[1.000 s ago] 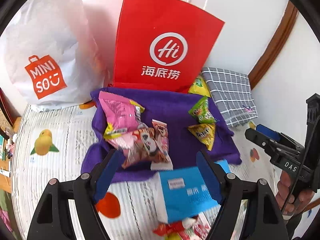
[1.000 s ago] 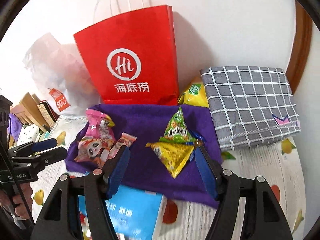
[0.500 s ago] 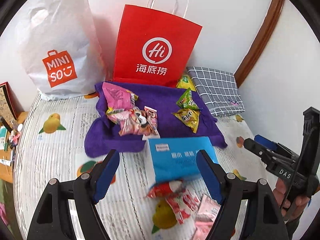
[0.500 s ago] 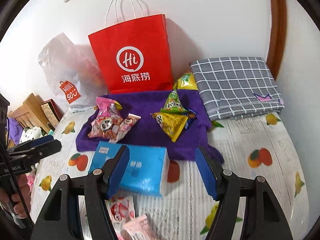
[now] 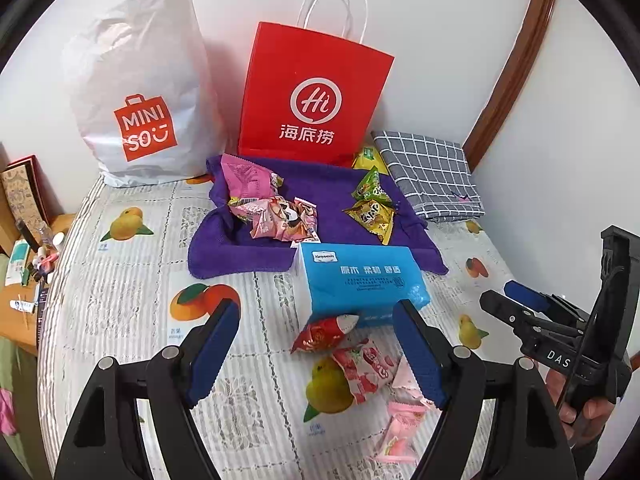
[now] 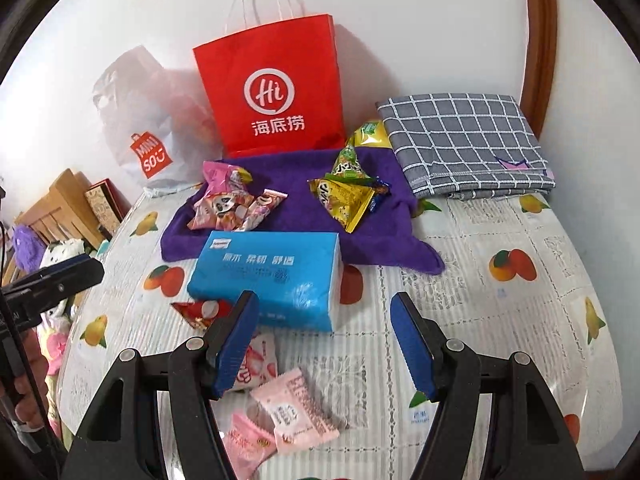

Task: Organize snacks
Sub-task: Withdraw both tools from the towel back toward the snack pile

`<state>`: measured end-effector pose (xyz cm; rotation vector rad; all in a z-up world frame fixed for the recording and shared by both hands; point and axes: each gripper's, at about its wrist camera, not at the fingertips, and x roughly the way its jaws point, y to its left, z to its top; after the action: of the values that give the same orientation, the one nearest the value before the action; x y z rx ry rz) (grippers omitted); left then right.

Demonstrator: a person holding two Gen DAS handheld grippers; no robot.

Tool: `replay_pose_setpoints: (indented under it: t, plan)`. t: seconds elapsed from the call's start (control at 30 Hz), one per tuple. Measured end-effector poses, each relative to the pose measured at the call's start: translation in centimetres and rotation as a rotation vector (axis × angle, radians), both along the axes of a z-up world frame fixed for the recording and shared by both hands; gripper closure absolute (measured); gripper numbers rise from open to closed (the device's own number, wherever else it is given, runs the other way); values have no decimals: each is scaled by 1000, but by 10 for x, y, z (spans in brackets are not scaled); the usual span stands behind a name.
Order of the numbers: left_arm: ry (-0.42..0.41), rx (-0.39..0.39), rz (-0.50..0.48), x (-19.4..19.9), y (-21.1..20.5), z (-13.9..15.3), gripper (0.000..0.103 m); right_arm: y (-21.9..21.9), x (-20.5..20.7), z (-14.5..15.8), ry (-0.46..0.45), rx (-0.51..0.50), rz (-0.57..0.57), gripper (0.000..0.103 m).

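Observation:
A purple towel (image 5: 240, 252) lies on the fruit-print bed cover and carries a pile of pink snack packs (image 5: 272, 208) on its left and yellow and green triangular packs (image 5: 372, 208) on its right. In front of it sits a blue tissue pack (image 5: 360, 276). Nearer me lie a red packet (image 5: 324, 330), a strawberry pack (image 5: 364, 368) and small pink wrappers (image 6: 296, 412). My left gripper (image 5: 316, 312) hovers open above these loose packets, holding nothing. My right gripper (image 6: 325, 302) is open and empty too, over the tissue pack's (image 6: 268, 276) near edge.
A red paper bag (image 5: 312, 92) and a white plastic bag (image 5: 140, 92) stand against the wall behind the towel. A folded grey checked cloth (image 5: 432, 172) lies at the back right. Wooden furniture with clutter (image 5: 28, 248) borders the bed's left edge.
Both grippers have drawn back from the purple towel toward the near side of the bed. The tissue pack and the loose packets in front have come into view. Both stayed open.

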<state>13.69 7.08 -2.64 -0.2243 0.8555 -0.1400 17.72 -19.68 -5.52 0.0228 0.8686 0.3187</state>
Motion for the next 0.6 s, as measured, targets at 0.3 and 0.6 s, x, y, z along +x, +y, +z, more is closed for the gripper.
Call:
replay_pose_setpoints:
  t: [0.3,0.6]
  plan:
    - [-28,-5,-4,-25,-5,3,25,3,-31,7,-49,-21,10,28]
    - [-8,-7,-12,-41,-10,-10,25,-1,-54,3,-92,-37,-2,28]
